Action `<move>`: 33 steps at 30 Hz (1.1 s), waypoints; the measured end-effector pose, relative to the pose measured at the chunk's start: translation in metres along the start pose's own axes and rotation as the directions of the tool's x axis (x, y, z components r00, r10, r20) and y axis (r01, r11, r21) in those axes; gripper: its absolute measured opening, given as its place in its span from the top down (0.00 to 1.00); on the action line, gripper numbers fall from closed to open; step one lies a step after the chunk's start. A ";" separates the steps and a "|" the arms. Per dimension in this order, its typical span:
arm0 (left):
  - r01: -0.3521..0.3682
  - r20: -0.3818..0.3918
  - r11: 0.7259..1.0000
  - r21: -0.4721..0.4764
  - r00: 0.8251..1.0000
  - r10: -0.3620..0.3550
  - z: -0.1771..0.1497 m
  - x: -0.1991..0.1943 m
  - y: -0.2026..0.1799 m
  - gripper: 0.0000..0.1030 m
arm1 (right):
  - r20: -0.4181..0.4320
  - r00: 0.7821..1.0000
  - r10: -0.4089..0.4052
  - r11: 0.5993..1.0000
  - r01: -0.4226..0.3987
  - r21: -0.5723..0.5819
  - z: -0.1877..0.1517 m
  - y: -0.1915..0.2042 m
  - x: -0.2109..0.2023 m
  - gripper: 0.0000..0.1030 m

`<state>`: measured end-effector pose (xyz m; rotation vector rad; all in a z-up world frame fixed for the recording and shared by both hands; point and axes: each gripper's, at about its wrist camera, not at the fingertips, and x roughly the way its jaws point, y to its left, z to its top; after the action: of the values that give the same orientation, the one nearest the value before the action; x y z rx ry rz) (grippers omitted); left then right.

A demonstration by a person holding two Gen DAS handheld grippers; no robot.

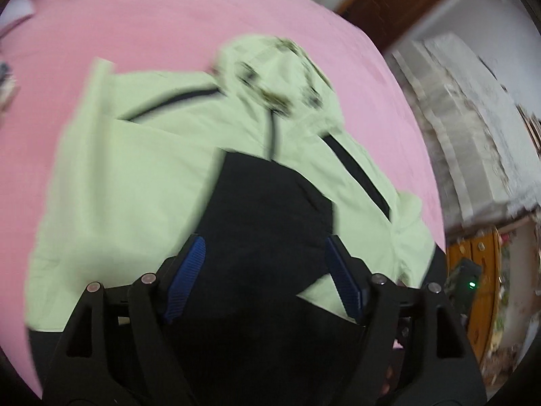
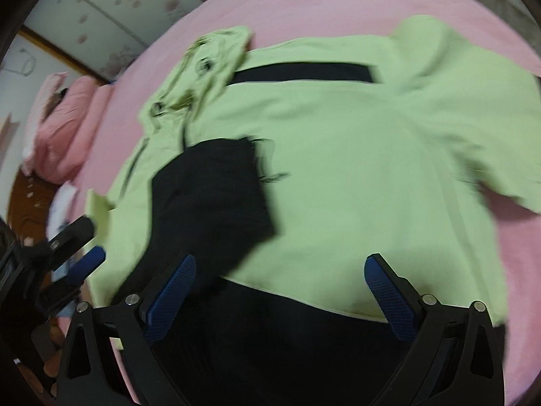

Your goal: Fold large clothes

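- A pale green hooded jacket lies spread on a bed with a pink sheet, hood toward the far side and the hem nearest both grippers.
- One black sleeve is folded in across the chest, so the folding looks partly done (sleeve in, body not yet doubled over); the other sleeve, green with a black stripe, is spread out to the side.
- The left gripper hangs tilted down over the folded black sleeve, its jaws apart with nothing pinched between the blue pads.
- The right gripper hovers over the black hem band, its jaws spread very wide and holding nothing.
- In the right wrist view the left gripper also shows at the left edge, beside the jacket's side.
- The next move, I judge, calls for each gripper to sink to the hem or a side edge, pinch a single layer of cloth and carry it toward the hood.
- The fabric looks thin and slightly rumpled, with dark drawstring eyelets on the hood; both views are blurred.
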<state>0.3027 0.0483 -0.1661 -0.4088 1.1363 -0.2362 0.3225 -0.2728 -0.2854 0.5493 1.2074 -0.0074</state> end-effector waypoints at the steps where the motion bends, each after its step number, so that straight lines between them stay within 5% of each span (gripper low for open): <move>1: -0.030 0.023 1.000 -0.007 0.999 0.030 0.006 -0.014 0.010 0.30 | -0.013 1.000 0.021 1.000 -0.021 -0.006 0.002 0.007 0.007 0.08; 3: -0.118 0.069 0.993 -0.014 0.991 0.119 0.013 -0.029 0.033 0.30 | -0.062 0.997 0.045 0.999 -0.045 0.004 0.007 0.016 0.029 0.17; 7: -0.313 0.103 0.948 -0.054 0.943 0.318 0.023 -0.048 0.080 0.30 | -0.098 0.995 0.036 0.996 -0.027 0.086 0.013 0.026 0.061 0.35; 9: -0.367 0.096 0.926 -0.094 0.922 0.375 0.021 -0.051 0.102 0.30 | -0.070 0.997 0.015 0.995 -0.008 0.101 0.019 0.027 0.068 0.71; 12: -0.392 0.063 0.909 -0.142 0.913 0.403 0.021 -0.051 0.126 0.30 | -0.015 0.997 0.074 0.990 -0.072 0.120 0.033 0.027 0.065 0.88; 14: -0.410 0.038 0.900 -0.147 0.907 0.419 0.019 -0.047 0.136 0.30 | 0.042 0.995 0.092 0.991 -0.096 0.091 0.044 0.030 0.054 0.90; 18: -0.543 -0.050 0.831 -0.121 0.839 0.541 0.017 -0.019 0.154 0.30 | 0.208 0.976 0.070 0.998 -0.070 -0.008 0.054 0.042 0.006 0.90; 23: -0.531 -0.122 0.837 -0.136 0.847 0.517 0.013 0.021 0.169 0.30 | 0.264 0.962 -0.065 0.998 0.058 0.036 0.040 0.030 -0.012 0.90; 26: -0.557 -0.138 0.821 -0.127 0.829 0.541 0.013 0.038 0.180 0.30 | 0.168 0.966 -0.198 0.976 0.178 0.129 0.032 0.005 0.006 0.89; 28: -0.584 -0.129 0.806 -0.096 0.810 0.571 0.013 0.046 0.183 0.30 | 0.093 0.974 -0.208 0.964 0.188 0.191 0.029 -0.008 0.018 0.86; 31: -0.585 -0.089 0.808 -0.072 0.810 0.579 0.014 0.038 0.179 0.42 | 0.105 0.965 -0.242 0.948 0.212 0.240 0.024 -0.014 0.012 0.72; 33: -0.556 -0.058 0.829 -0.052 0.831 0.554 0.014 0.025 0.168 0.47 | 0.190 0.932 -0.308 0.943 0.273 0.189 0.020 -0.001 -0.007 0.62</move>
<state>0.3216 0.1932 -0.2546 -0.1155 1.2574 0.3116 0.3369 -0.2839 -0.2750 0.4896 1.0687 -0.4119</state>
